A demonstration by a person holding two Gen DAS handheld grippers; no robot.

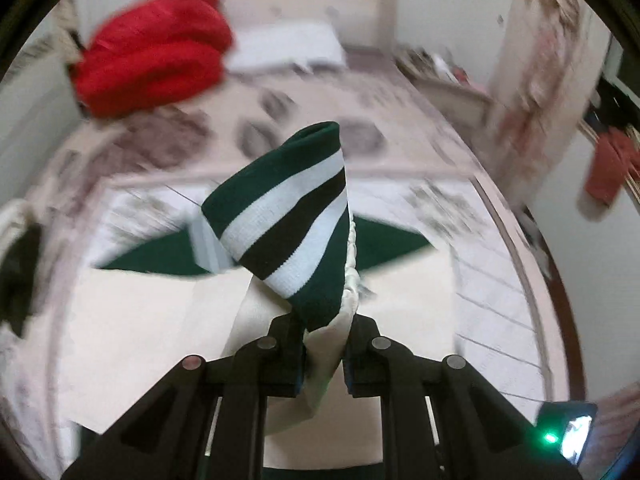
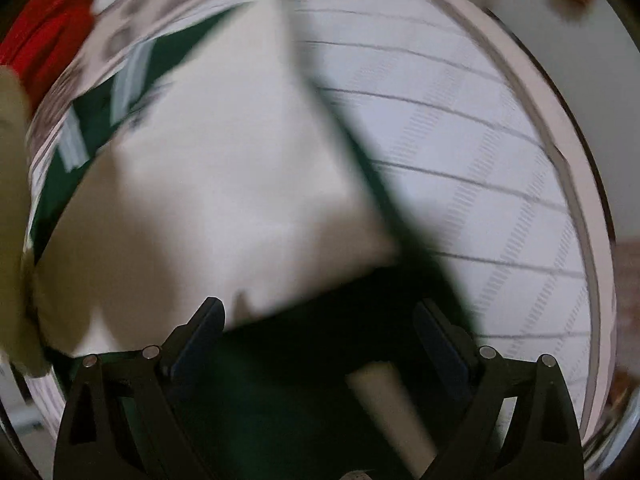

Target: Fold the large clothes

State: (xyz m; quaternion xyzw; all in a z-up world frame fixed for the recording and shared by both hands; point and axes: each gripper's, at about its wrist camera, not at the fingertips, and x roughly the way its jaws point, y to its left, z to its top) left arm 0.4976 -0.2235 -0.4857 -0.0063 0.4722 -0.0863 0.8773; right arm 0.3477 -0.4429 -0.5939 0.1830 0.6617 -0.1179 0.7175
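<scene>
Bed (image 1: 400,92): patterned cover, red garment (image 1: 154,60) heaped at far left. Cream-and-green jacket (image 2: 248,168) spread flat on bed, both views blurred. Left gripper (image 1: 323,350) clamped on jacket's striped cuff (image 1: 288,216), raised above bed. Right gripper (image 2: 320,336) jaws wide apart over jacket's dark green hem.

A cream garment (image 1: 132,344) with dark green trim lies spread flat ahead of the left gripper (image 1: 323,356), whose fingers pinch its sleeve; the striped green, white and black cuff (image 1: 288,216) stands up beyond the fingertips
</scene>
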